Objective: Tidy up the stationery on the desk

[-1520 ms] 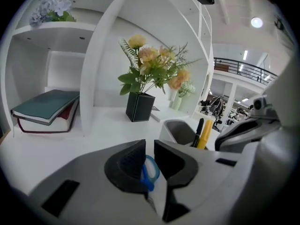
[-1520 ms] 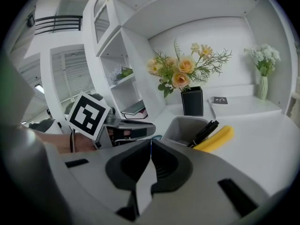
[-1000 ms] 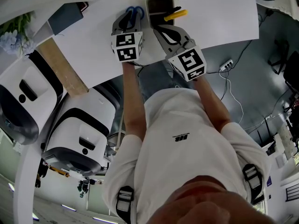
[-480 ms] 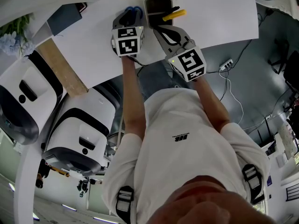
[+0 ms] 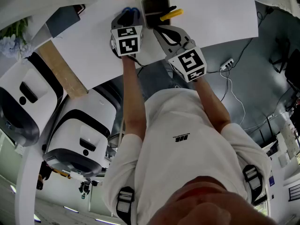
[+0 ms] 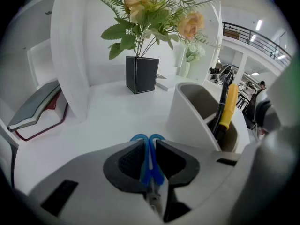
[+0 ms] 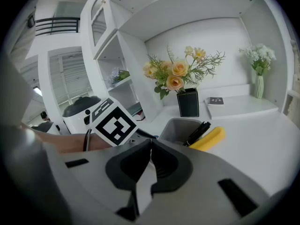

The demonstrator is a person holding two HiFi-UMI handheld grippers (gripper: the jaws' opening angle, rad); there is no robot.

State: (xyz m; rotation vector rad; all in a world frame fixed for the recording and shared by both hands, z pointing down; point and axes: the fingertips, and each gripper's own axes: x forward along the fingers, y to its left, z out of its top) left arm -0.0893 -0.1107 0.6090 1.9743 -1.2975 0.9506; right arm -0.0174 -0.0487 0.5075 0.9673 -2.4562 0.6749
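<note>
A pair of blue-handled scissors [image 6: 149, 156] is clamped between the jaws of my left gripper [image 6: 149, 143], handle loops pointing forward. In the head view the scissors [image 5: 131, 11] stick out past the left gripper [image 5: 125, 18], just left of the grey pen holder [image 5: 156, 4]. The holder [image 6: 199, 109] has a yellow utility knife [image 6: 228, 106] and a black pen in it. My right gripper [image 7: 150, 143] is shut with nothing between its jaws, low and just before the holder [image 7: 179, 127], with the yellow knife [image 7: 208, 138] leaning out of it. In the head view the right gripper [image 5: 161, 29] sits below the holder.
A black square vase of flowers [image 6: 141, 74] stands behind the holder. Books [image 6: 35, 109] lie under a white shelf at left. A notebook [image 7: 216, 100] and a white vase [image 7: 259, 86] sit at the back right. The white desk's front edge [image 5: 220, 37] runs near my hands.
The left gripper has carried the scissors a little farther across the desk, level with the holder's left side. The right gripper has hardly moved.
</note>
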